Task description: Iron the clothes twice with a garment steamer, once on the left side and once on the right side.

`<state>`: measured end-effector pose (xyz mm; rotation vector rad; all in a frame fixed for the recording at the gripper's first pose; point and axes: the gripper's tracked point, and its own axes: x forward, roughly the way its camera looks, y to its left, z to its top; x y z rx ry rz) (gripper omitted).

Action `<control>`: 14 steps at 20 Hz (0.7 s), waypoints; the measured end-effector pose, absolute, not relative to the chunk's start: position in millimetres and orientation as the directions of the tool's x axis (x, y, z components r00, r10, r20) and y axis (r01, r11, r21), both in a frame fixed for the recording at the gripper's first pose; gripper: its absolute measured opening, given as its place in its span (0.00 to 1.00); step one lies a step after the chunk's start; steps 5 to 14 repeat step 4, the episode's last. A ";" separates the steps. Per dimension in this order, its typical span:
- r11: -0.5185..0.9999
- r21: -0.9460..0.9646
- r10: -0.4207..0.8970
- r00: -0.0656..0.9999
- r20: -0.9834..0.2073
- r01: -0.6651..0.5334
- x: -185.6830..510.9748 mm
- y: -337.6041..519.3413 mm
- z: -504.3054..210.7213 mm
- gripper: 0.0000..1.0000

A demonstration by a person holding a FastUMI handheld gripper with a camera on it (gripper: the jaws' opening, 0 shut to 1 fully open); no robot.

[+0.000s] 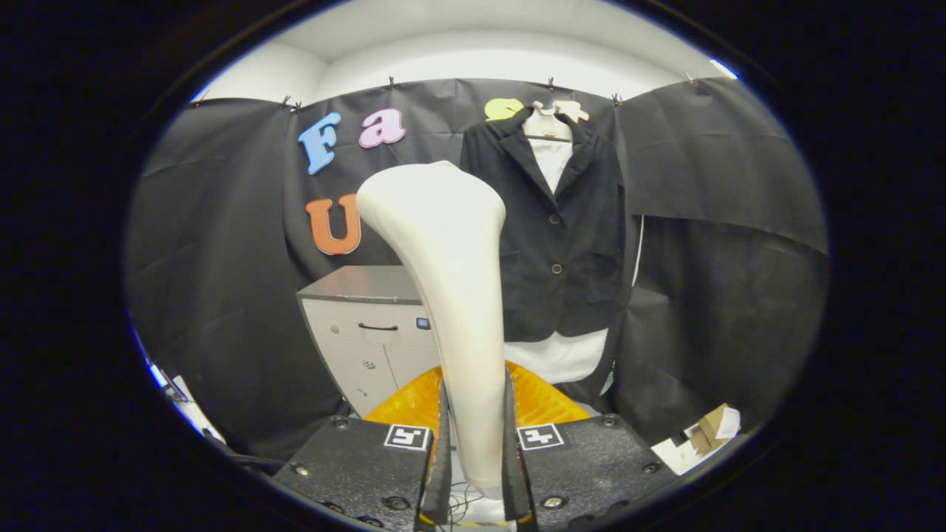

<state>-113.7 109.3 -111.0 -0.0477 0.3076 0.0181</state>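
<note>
One gripper (474, 451), fingers clamped on the cream garment steamer (451, 295) handle, head upright. Beyond: dark jacket (569, 244) over white shirt (553, 159), hanging; grey cabinet (366, 332) beside it.

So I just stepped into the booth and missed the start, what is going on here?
A person's hand-held gripper has its fingers shut on the handle of a cream white plastic garment steamer, held upright between them. Beyond the steamer, a dark buttoned jacket over a white shirt hangs on a hanger against the black cloth wall. The steamer head is short of the jacket, not touching it. A grey cabinet with a drawer stands beside the jacket, behind the steamer.
</note>
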 end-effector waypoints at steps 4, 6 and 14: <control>0.998 -0.046 0.023 0.949 -0.314 -0.039 -124.7 113.2 -117.2 0.30; 0.998 -0.046 0.023 0.949 -0.314 -0.039 -124.7 113.2 -117.2 0.30; 0.998 -0.046 0.023 0.949 -0.314 -0.039 -124.7 113.2 -117.2 0.30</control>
